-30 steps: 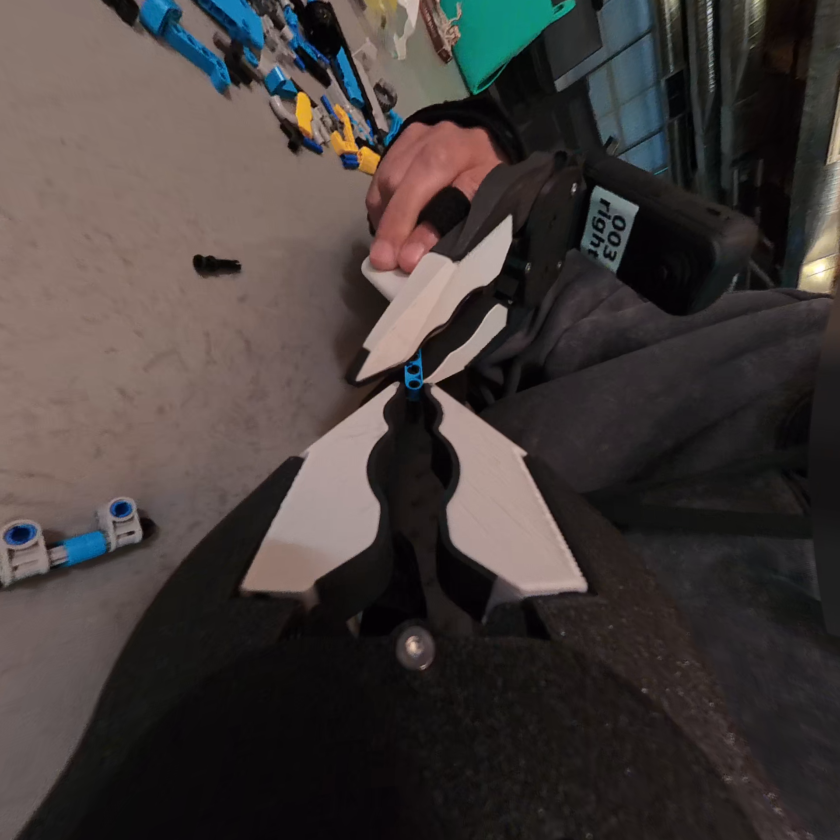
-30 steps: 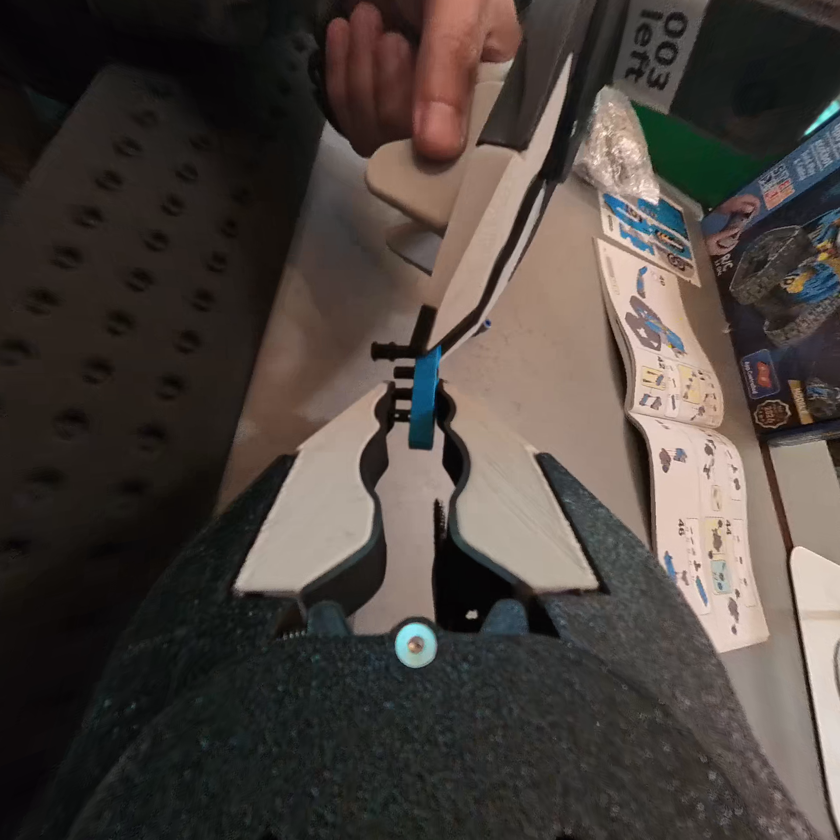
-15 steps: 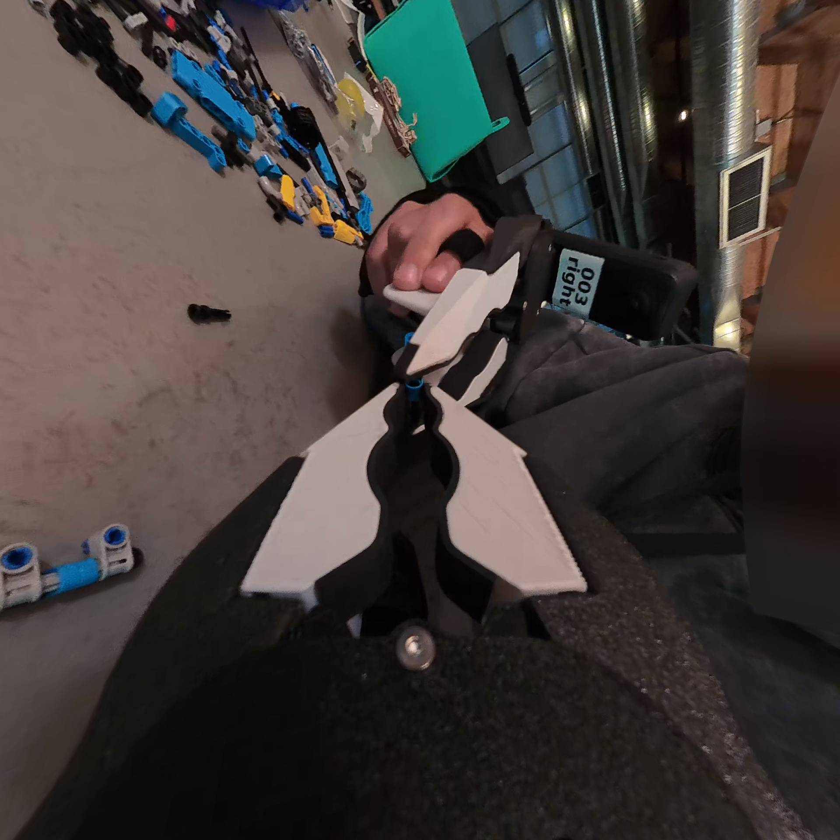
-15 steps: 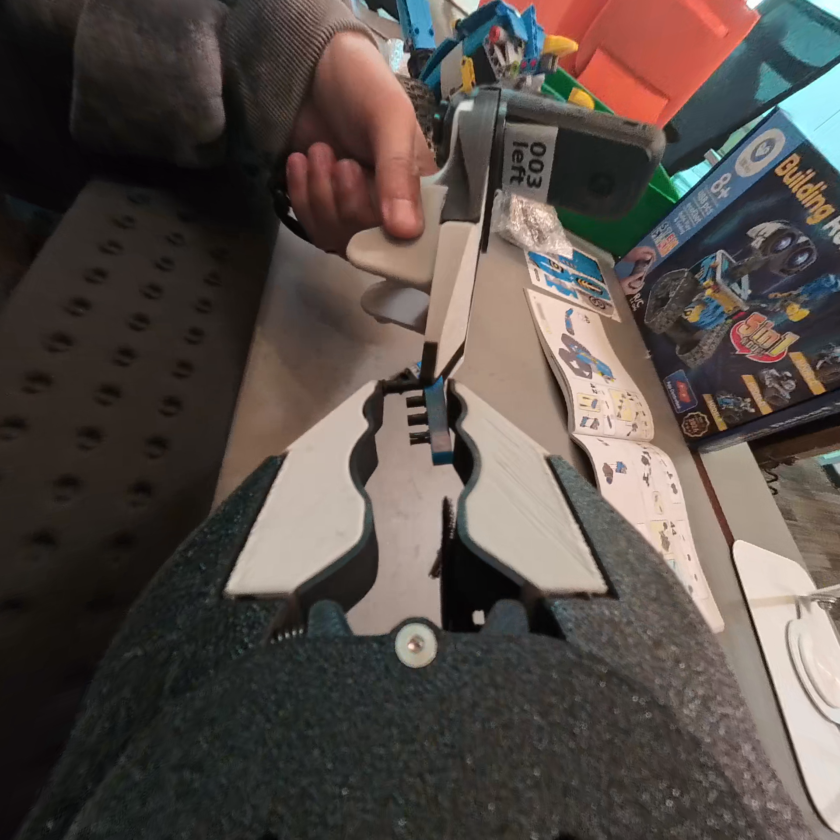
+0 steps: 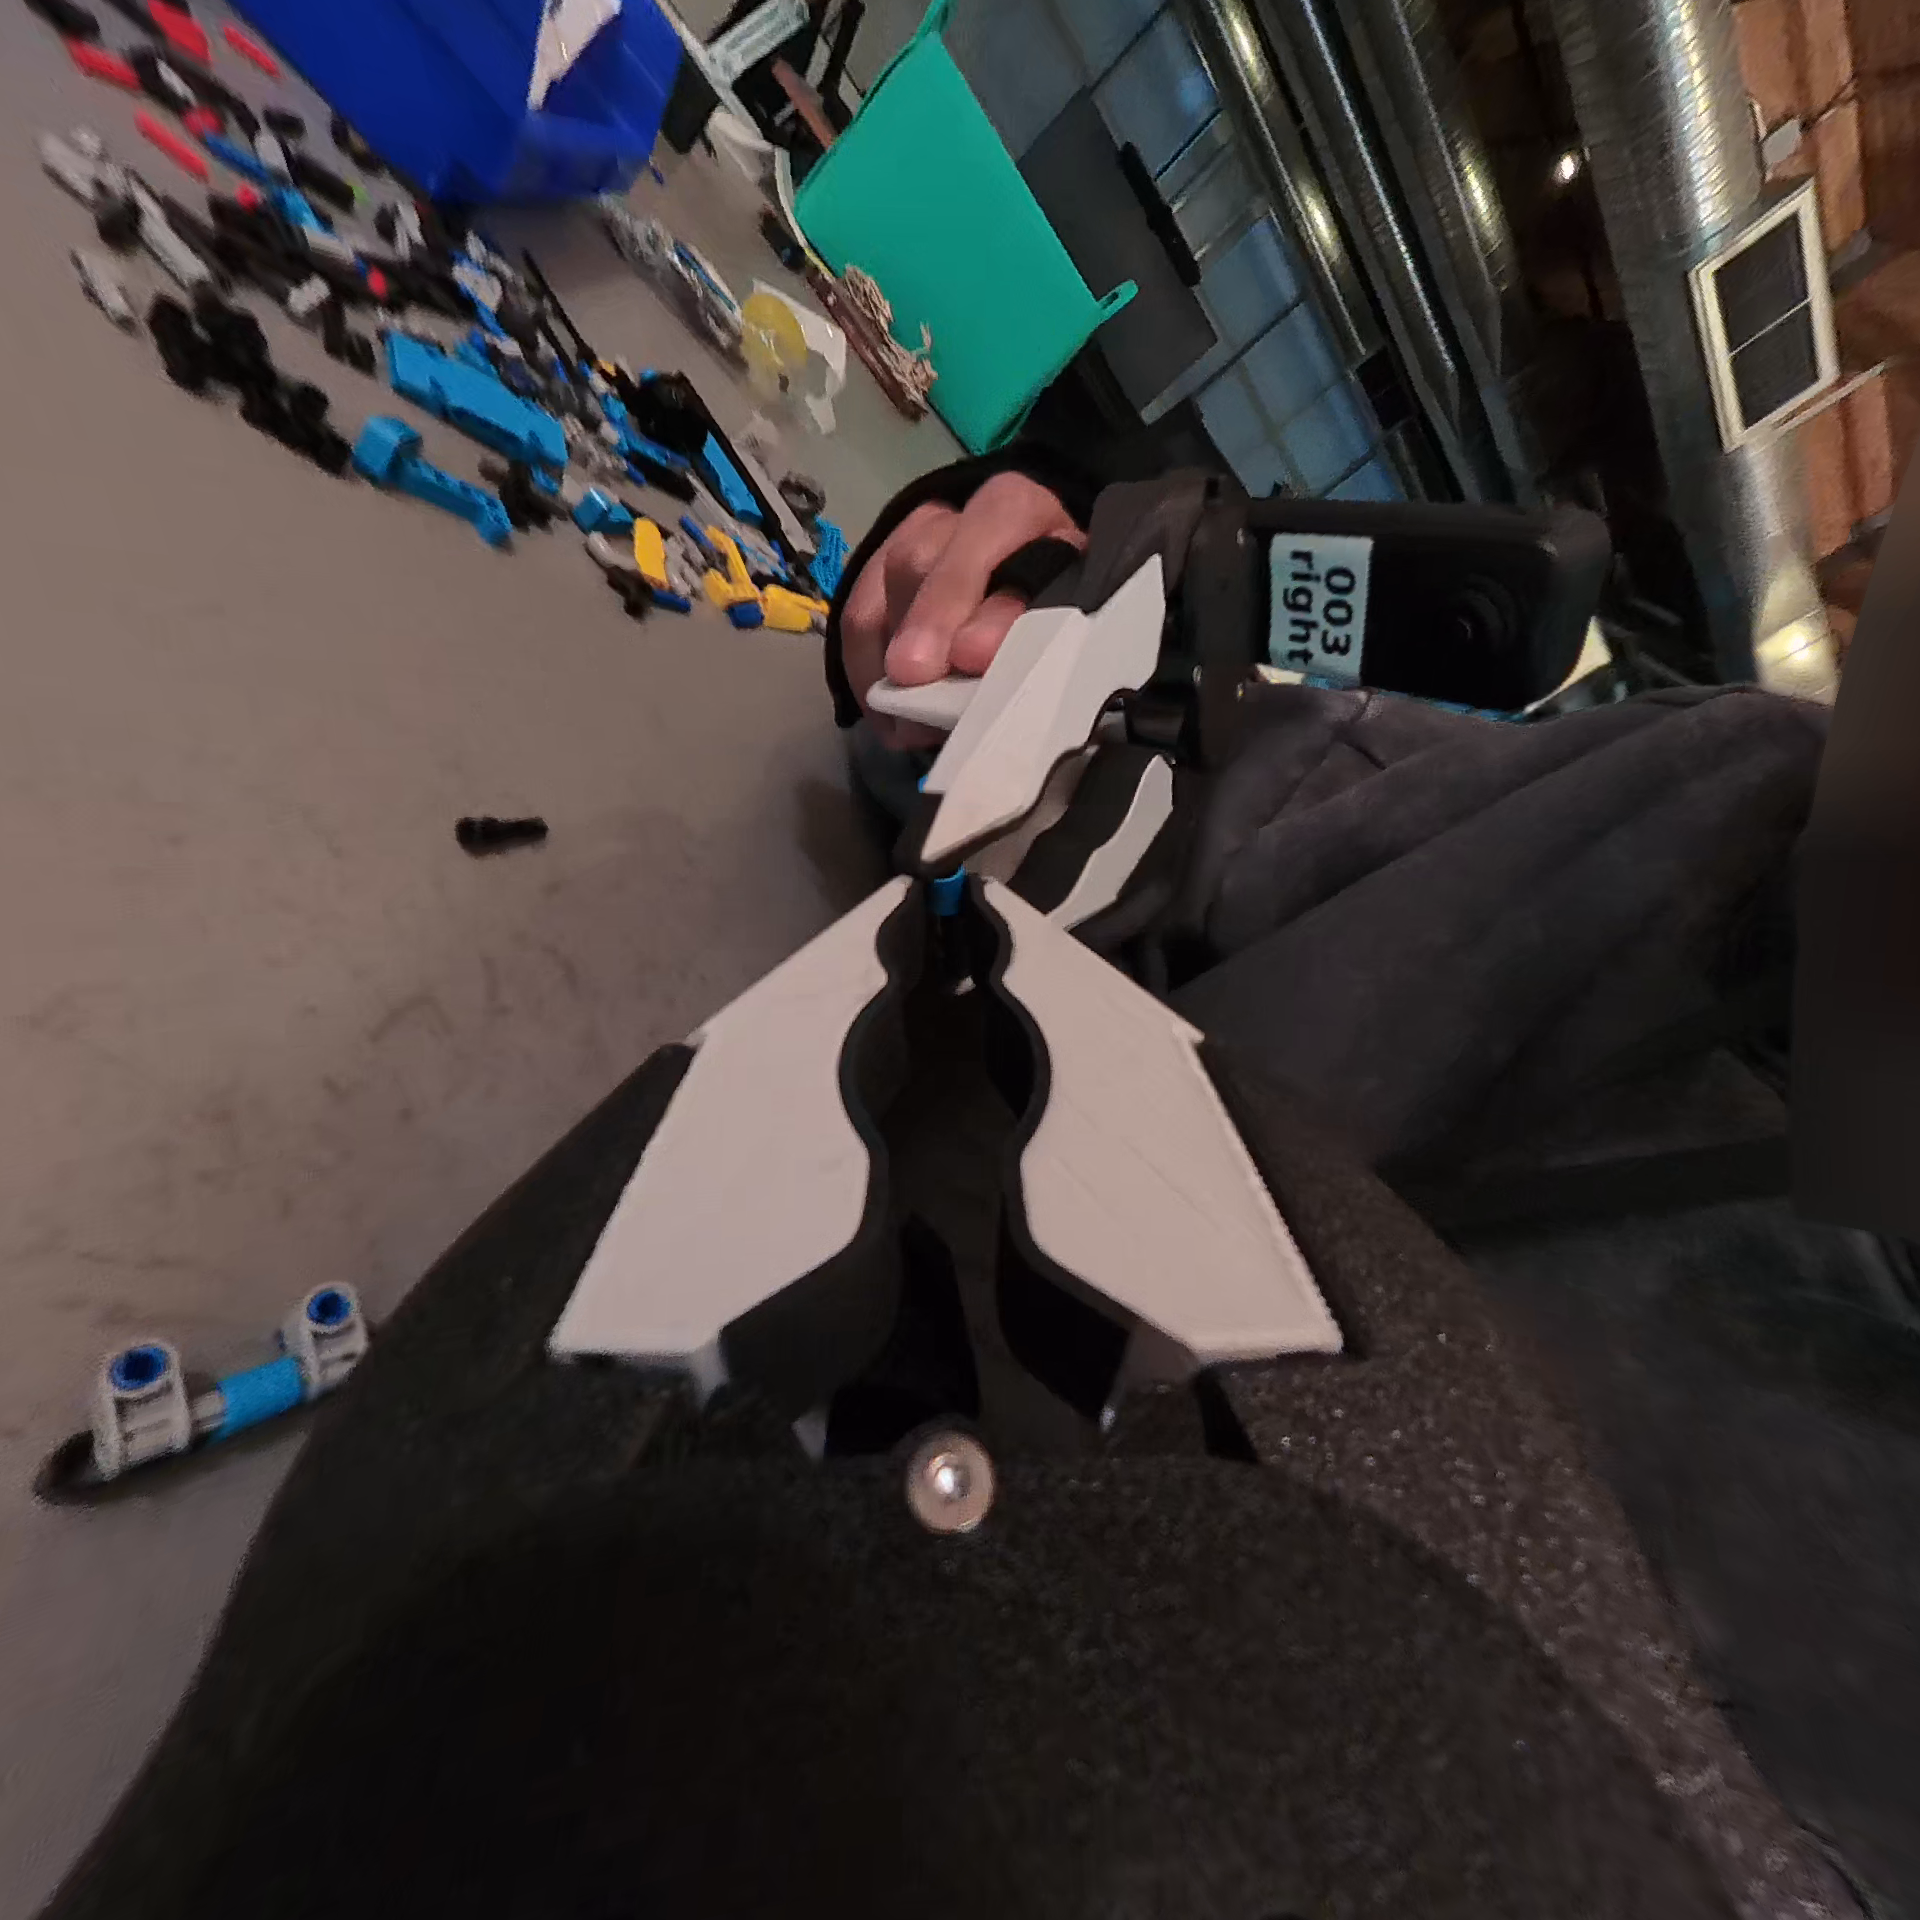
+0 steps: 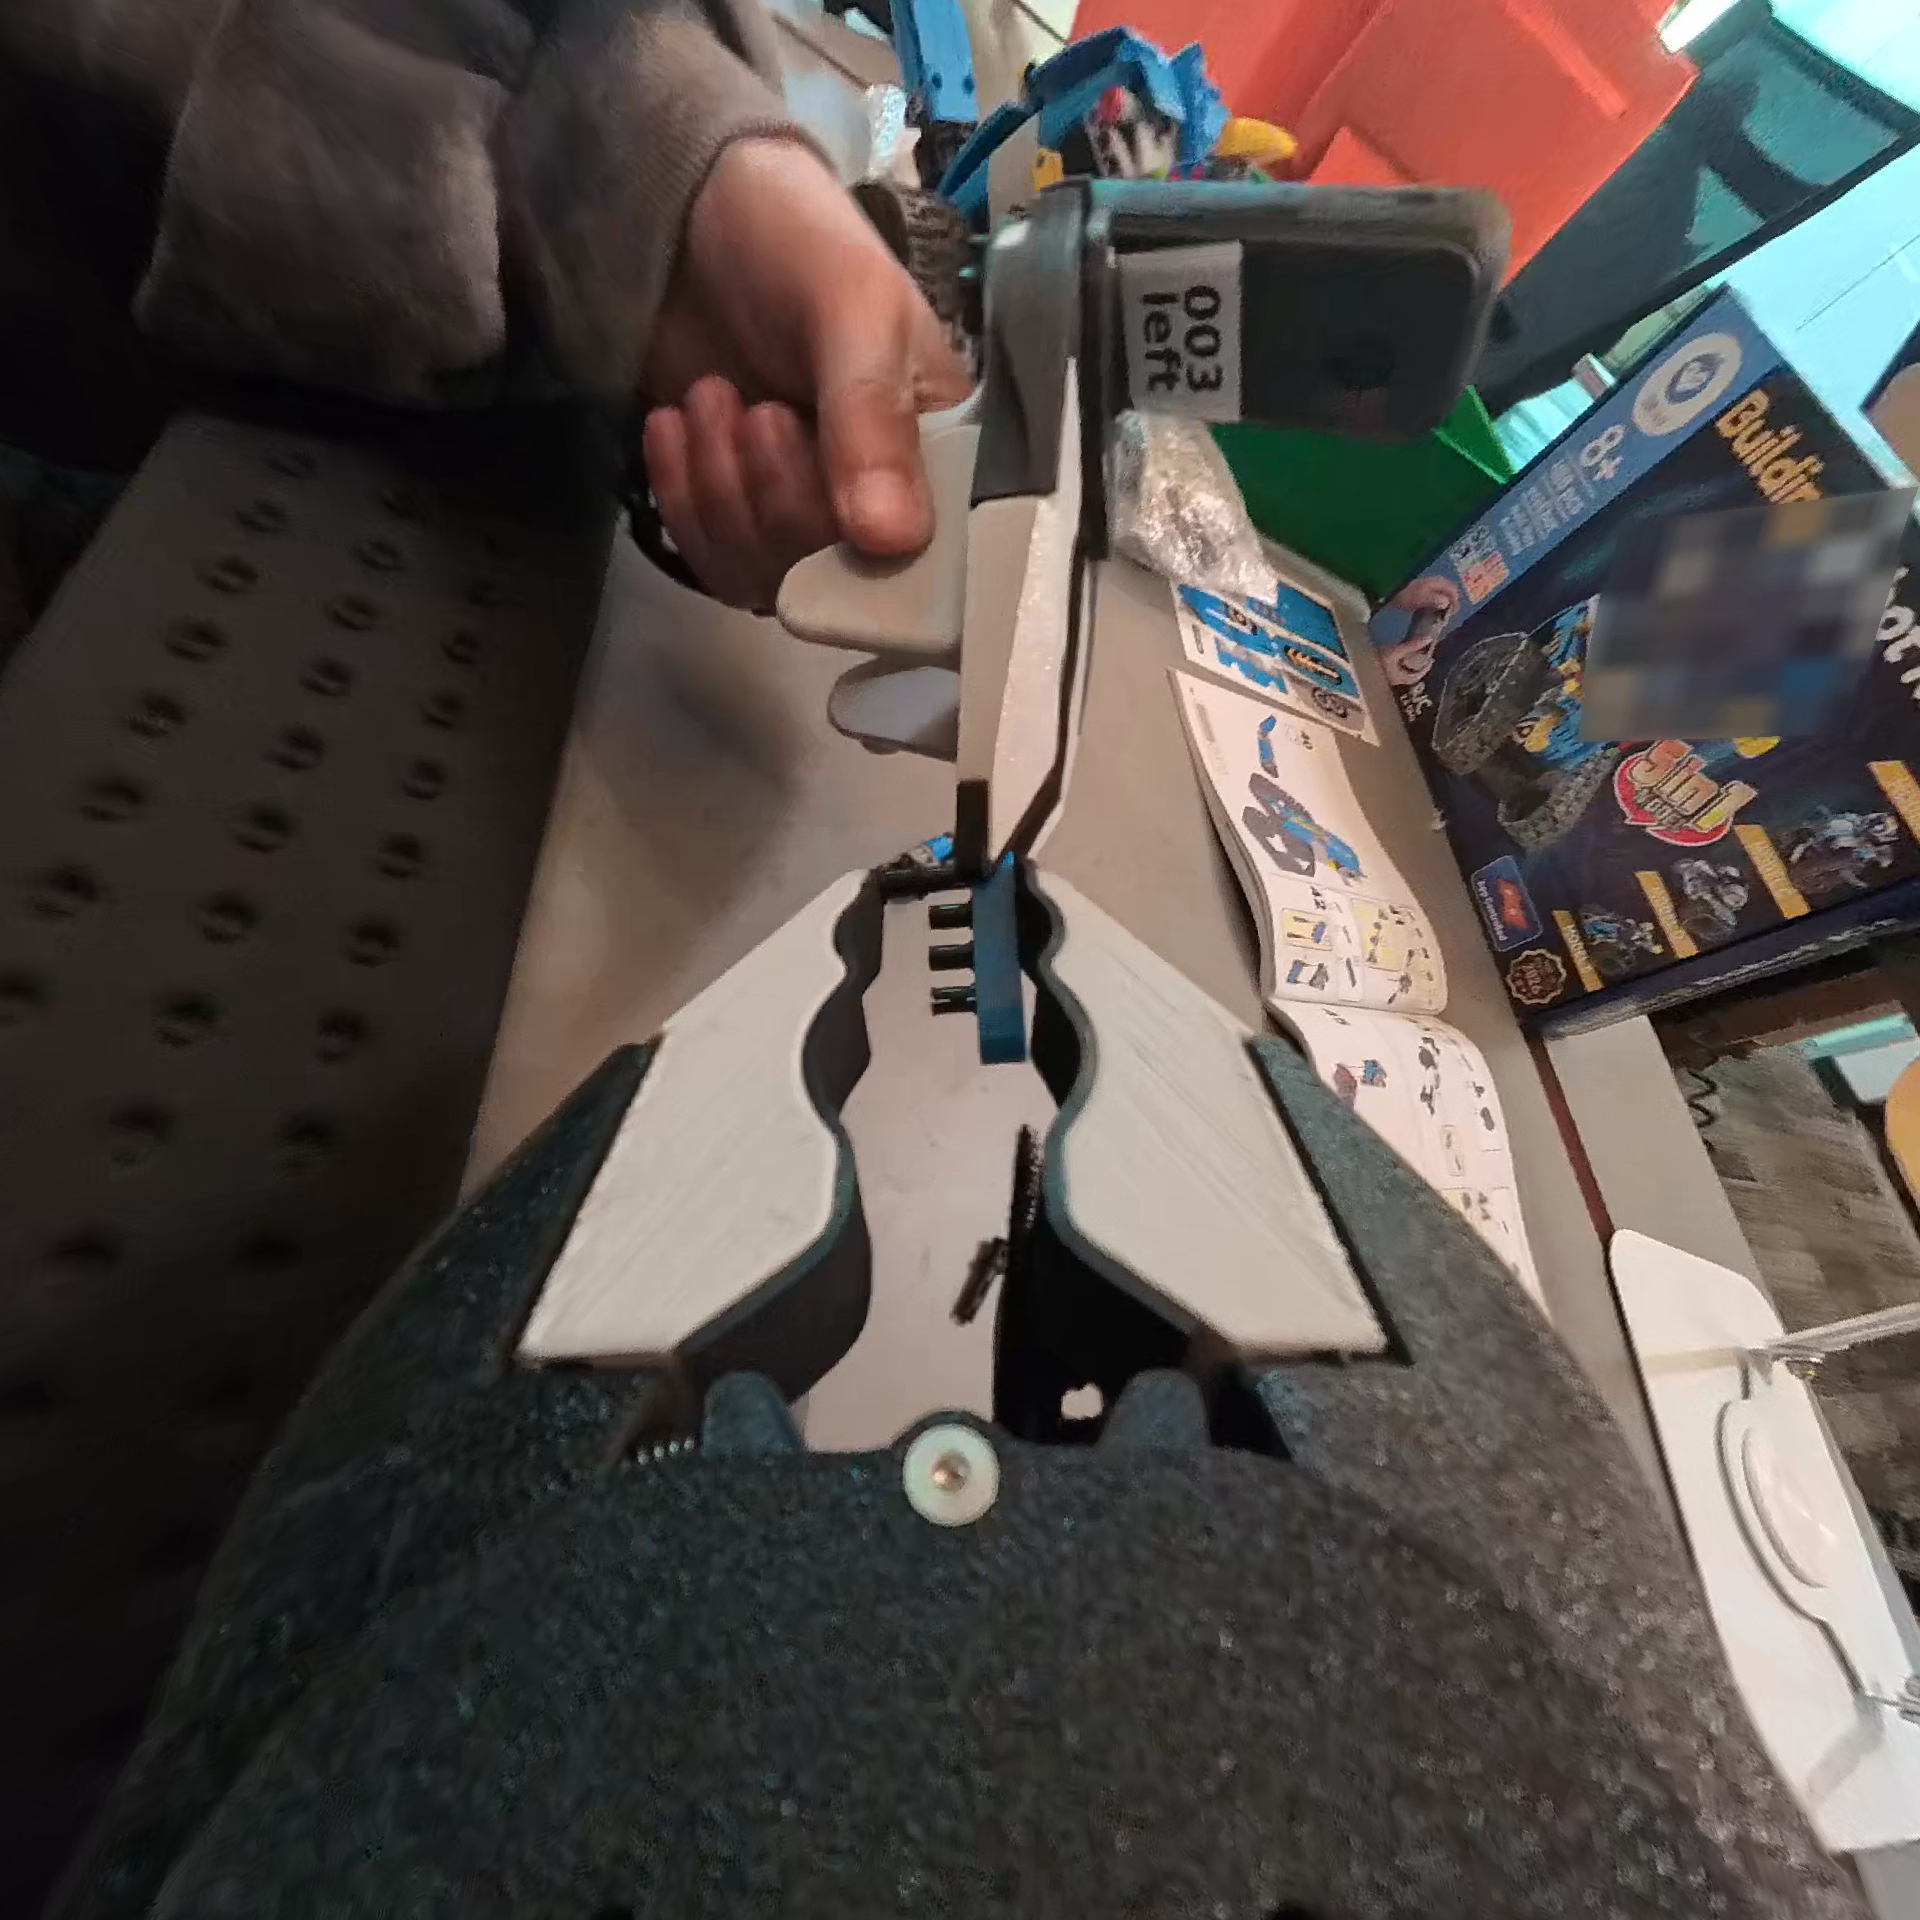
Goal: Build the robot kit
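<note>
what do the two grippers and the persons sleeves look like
Both the left gripper and right gripper have white wedge-shaped fingers with wavy black inner lining, black foam-like bodies, a silver screw, a white trigger paddle, and a labelled black camera block. Dark grey sleeves.

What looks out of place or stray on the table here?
A lone black pin lies on bare table, apart from the sorted parts spread. A small grey-and-blue assembly also sits alone near the left claw. Nothing looks damaged.

loose bricks (image 5: pixel 457 400), booklet (image 6: pixel 1340 935), box (image 6: pixel 1662 748)
</note>
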Demonstrator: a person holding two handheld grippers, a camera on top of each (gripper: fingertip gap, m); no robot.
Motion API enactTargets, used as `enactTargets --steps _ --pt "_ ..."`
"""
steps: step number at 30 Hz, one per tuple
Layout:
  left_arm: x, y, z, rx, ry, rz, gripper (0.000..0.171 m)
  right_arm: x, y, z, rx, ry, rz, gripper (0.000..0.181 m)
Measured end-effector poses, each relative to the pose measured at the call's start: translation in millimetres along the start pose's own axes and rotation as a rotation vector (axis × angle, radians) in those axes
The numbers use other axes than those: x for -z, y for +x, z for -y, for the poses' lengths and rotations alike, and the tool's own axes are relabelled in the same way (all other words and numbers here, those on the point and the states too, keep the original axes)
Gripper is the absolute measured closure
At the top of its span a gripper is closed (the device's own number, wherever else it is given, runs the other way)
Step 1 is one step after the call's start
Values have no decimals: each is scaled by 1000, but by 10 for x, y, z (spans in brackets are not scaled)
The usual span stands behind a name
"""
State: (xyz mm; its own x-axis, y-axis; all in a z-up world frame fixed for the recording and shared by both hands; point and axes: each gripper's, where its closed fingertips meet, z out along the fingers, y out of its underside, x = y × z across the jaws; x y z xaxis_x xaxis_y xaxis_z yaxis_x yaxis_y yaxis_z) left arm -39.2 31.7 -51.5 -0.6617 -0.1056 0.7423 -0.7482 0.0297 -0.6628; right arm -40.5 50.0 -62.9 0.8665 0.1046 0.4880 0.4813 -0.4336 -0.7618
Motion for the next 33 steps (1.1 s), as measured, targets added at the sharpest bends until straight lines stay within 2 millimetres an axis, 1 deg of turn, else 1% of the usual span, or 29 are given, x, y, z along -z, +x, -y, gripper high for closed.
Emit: enactTargets --steps 2,4,6,8,10,12,14,20,23,26,27,31,32,33 --pt "-3 19 44 -57 28 9 166 24 45 3 -4 20 -30 154" --pt "21 7 82 -111 47 36 166 86 126 18 38 44 -101 147" --pt "64 -12 113 -139 59 55 166 159 198 9 43 62 -141 149" --pt "103 -6 151 -136 83 41 165 207 265 -20 -7 70 -142 147" --pt "116 21 168 -126 103 7 165 219 289 -33 -68 88 -116 144" --pt "106 43 169 -138 116 -12 165 215 250 -28 -99 103 -72 145" --pt "87 85 143 -157 108 -34 165 241 238 21 -75 130 -77 163" --pt "81 141 138 -169 114 -57 166 284 210 77 -64 161 -58 164" --pt "74 151 105 -173 92 -65 165 273 196 67 -45 158 -54 164" --pt "42 135 47 -181 60 -62 153 279 231 62 -11 153 -91 164" --pt "37 129 45 -188 61 -57 153 278 226 58 8 148 -98 164" --pt "21 113 58 -196 75 -42 156 230 167 31 81 116 -109 164" --pt "20 105 60 -202 80 -35 162 218 149 28 88 111 -106 164" --pt "24 86 70 -213 88 -16 164 215 156 27 88 109 -115 164"
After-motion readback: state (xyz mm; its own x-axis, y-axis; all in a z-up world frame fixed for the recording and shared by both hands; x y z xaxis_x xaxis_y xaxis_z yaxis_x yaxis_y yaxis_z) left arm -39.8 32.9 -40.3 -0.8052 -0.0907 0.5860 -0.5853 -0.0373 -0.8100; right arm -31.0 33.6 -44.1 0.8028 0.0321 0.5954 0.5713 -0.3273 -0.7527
